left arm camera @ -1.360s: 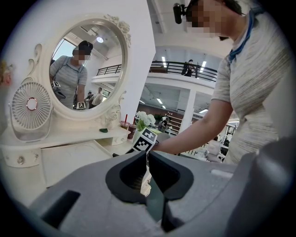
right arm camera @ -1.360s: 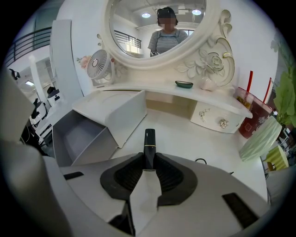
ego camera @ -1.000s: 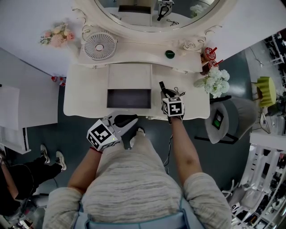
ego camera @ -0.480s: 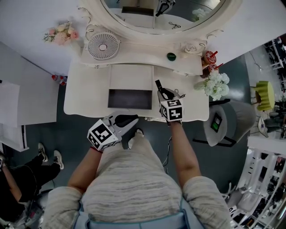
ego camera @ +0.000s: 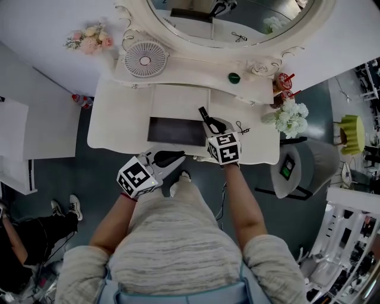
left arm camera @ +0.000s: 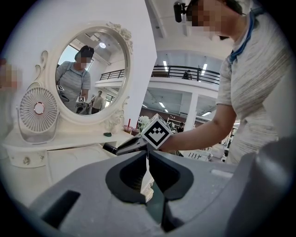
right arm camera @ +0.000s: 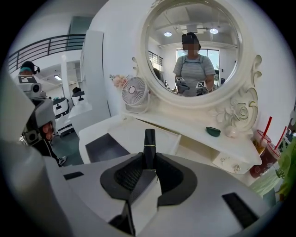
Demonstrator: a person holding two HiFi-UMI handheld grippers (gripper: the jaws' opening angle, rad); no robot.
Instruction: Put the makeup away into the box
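Note:
My right gripper (ego camera: 209,123) is shut on a slim black makeup tube (ego camera: 203,113) with a thin gold band, and the tube (right arm camera: 149,144) sticks out past the pads. It hangs above the white vanity top, at the right edge of the box (ego camera: 155,132), an open compartment with a dark inside (right arm camera: 105,148). My left gripper (ego camera: 177,158) sits at the table's front edge below the box. Its jaws (left arm camera: 148,159) are shut with nothing between them.
A round white fan (ego camera: 145,58), a small green dish (ego camera: 234,77) and a large oval mirror (ego camera: 237,18) line the back shelf. White flowers (ego camera: 291,114) and red drink cups (ego camera: 284,81) stand at the right end. A small wire clip (ego camera: 241,127) lies right of my right gripper.
My right gripper has risen and moved left toward the box's right edge, tube still in its jaws. The left gripper has stayed put.

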